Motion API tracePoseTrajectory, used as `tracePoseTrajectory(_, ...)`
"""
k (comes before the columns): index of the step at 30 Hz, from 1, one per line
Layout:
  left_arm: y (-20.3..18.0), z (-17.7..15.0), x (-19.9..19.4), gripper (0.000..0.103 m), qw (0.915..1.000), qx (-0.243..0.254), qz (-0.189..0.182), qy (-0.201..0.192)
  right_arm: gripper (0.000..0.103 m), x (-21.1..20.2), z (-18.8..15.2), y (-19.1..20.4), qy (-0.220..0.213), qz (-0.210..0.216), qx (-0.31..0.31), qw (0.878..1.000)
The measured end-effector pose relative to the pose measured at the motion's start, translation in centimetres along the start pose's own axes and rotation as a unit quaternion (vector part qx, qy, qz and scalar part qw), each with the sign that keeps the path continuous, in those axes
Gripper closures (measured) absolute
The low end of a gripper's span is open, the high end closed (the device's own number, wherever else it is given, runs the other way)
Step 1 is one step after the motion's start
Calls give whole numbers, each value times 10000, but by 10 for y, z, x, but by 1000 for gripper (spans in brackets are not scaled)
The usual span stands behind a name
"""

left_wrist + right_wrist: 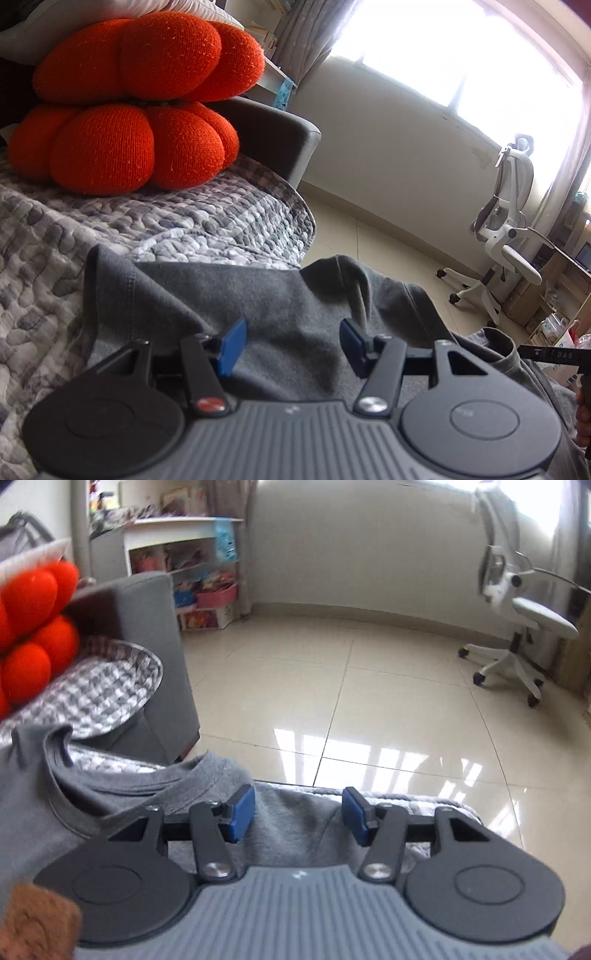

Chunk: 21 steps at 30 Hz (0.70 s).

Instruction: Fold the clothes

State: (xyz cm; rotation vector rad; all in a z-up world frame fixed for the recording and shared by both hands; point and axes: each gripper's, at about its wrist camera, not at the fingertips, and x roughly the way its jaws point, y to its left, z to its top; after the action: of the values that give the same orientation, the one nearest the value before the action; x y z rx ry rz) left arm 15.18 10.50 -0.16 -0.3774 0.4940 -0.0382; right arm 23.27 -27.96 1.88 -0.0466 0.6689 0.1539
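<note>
A dark grey T-shirt [229, 295] lies rumpled on the quilted sofa cover, with a stitched hem at its left and a raised fold at its far edge. My left gripper [293, 345] hovers over it, jaws apart, blue pads [232, 347] clear of the cloth. In the right wrist view the same grey T-shirt [122, 794] shows its collar band at the left and reaches to the seat's front edge. My right gripper [298, 819] stands open above that edge, nothing pinched between its pads.
Two orange pumpkin cushions [140, 99] are stacked at the sofa's far end on the grey patterned quilt [207, 221]. Beyond the sofa arm [147, 635] lies glossy tiled floor [369, 701]. A white office chair [517, 620] and a white shelf unit [192, 565] stand by the walls.
</note>
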Motion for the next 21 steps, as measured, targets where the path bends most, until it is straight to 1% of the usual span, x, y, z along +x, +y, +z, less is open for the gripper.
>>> tracePoseTrajectory(3,5,-1,-2,45,9999,-137,-46,-58,48,12,-11,5,-3,90,-274,9996)
tracePoseTrajectory(4,7,-1,-2,45,9998,-190,-62,-71,61,16,-15,7,-6,120,-363,9993)
tracePoseTrajectory(5,9,-1,-3,46,9996,-243,-79,-84,68,15,-16,12,-41,96,-405,9991)
tracePoseTrajectory(6,10,0,-3,46,9995,-286,-89,-94,86,13,-16,17,-79,69,-444,9990)
tracePoseTrajectory(7,11,0,-3,47,9994,-305,-89,-103,101,11,-15,21,-109,-68,-521,9986)
tracePoseTrajectory(9,11,0,-3,47,9994,-312,-81,-120,101,6,-14,28,-169,-361,-680,9969)
tracePoseTrajectory(11,11,0,-3,47,9994,-303,-76,-133,101,-5,-6,26,-430,-808,-690,9934)
tracePoseTrajectory(12,11,1,-4,47,9994,-307,-78,-137,101,-9,-4,26,-543,-934,-639,9921)
tracePoseTrajectory(13,11,1,-4,47,9994,-312,-81,-138,101,-12,-4,23,-623,-955,-499,9922)
tracePoseTrajectory(14,11,1,-4,47,9994,-318,-84,-138,101,-9,-5,21,-578,-930,-382,9933)
tracePoseTrajectory(16,11,0,-4,47,9994,-315,-85,-140,101,15,-16,26,-198,-1194,-664,9904)
tracePoseTrajectory(17,11,1,-4,47,9994,-309,-81,-139,100,24,-21,28,-147,-1317,-780,9881)
tracePoseTrajectory(18,12,0,-4,47,9994,-311,-83,-141,100,22,-18,31,-166,-1392,-834,9866)
tracePoseTrajectory(19,12,0,-3,47,9993,-319,-89,-142,97,21,-14,30,-156,-1339,-734,9881)
tracePoseTrajectory(20,13,0,-3,47,9993,-331,-94,-142,95,20,-11,26,-104,-1172,-600,9912)
tracePoseTrajectory(21,13,0,-3,47,9993,-343,-97,-144,90,13,-10,19,-121,-1042,-441,9935)
